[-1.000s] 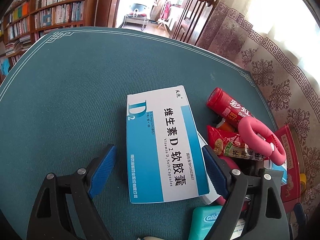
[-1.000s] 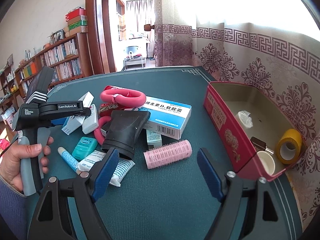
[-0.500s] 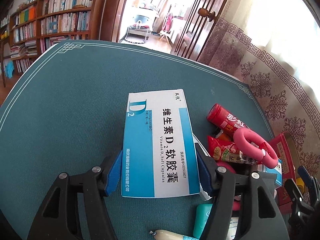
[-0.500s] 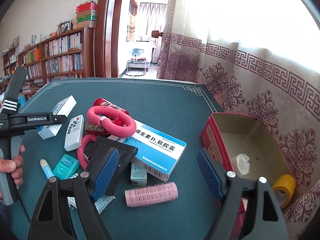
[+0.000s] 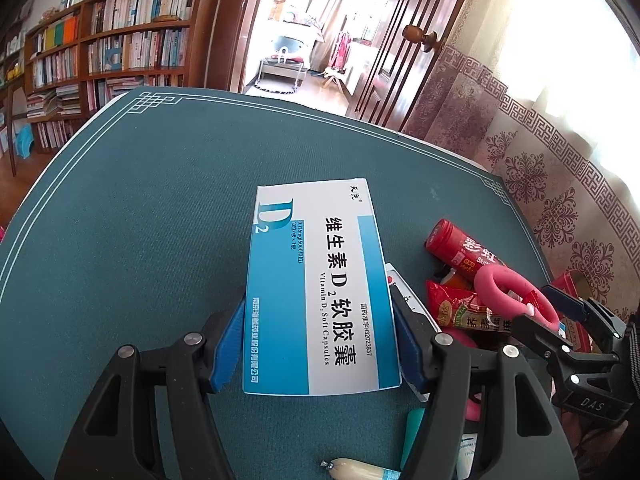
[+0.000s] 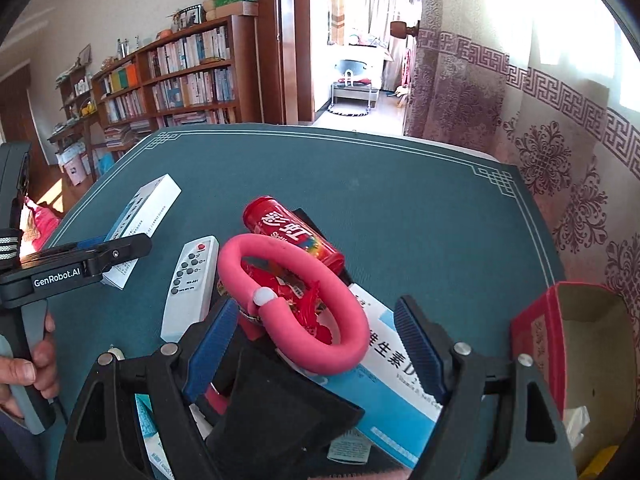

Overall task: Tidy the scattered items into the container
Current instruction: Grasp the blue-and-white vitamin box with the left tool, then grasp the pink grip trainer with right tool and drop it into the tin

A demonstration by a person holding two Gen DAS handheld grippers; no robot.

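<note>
My left gripper (image 5: 318,320) is shut on a blue and white Vitamin D2 box (image 5: 316,264), its blue pads pressing both long sides low over the green table mat (image 5: 140,220). From the right wrist view the same box (image 6: 148,212) sticks out of the left gripper (image 6: 120,248), which a hand holds. My right gripper (image 6: 316,312) is open above the pile, with a pink foam ring (image 6: 344,344) beneath its gap. The red tin container (image 6: 536,332) stands open at the right.
In the pile are a red candy can (image 6: 288,232), a white remote (image 6: 188,284), a second blue box (image 6: 392,384), a black funnel-shaped piece (image 6: 280,408) and a red snack packet (image 5: 460,308). A patterned curtain hangs past the table's right edge.
The left jaws closed from wide open onto the box. The right gripper swung left, away from the pink hair roller and the tin, to over the pink ring.
</note>
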